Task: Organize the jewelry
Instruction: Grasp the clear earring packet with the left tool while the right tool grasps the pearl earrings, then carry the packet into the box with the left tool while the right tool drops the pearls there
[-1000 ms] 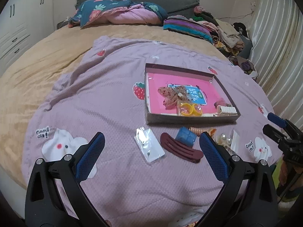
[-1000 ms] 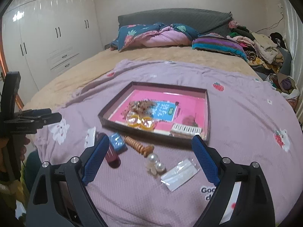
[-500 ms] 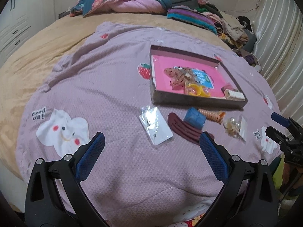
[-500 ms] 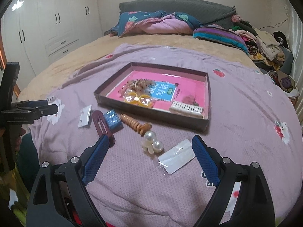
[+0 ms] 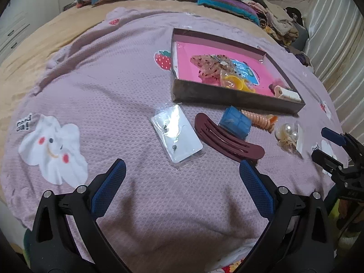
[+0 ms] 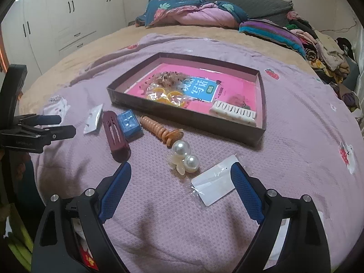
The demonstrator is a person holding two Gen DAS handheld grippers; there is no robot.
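Observation:
A shallow box (image 5: 236, 95) (image 6: 186, 118) with a pink floor lies on the purple blanket and holds a brown hair clip, yellow rings and a white comb clip (image 6: 234, 112). In front of it lie an earring card in clear plastic (image 5: 176, 134), a maroon hair clip (image 5: 227, 141) (image 6: 116, 134), a blue box (image 5: 235, 122) (image 6: 129, 125), an orange spiral tie (image 6: 159, 132), a pearl piece (image 6: 184, 157) and a white packet (image 6: 215, 186). My left gripper (image 5: 182, 170) is open and empty, just short of the earring card. My right gripper (image 6: 180, 175) is open and empty, by the pearls and packet.
The blanket (image 5: 102, 79) covers a tan bed with pillows (image 6: 193, 11) and piled clothes (image 6: 323, 50) at the far end. White wardrobes (image 6: 56, 22) stand left. A curtain (image 5: 336, 45) hangs right. Each gripper shows at the edge of the other's view.
Both grippers have moved forward and down toward the loose items in front of the box. Both stay open and empty. Nothing on the blanket has moved.

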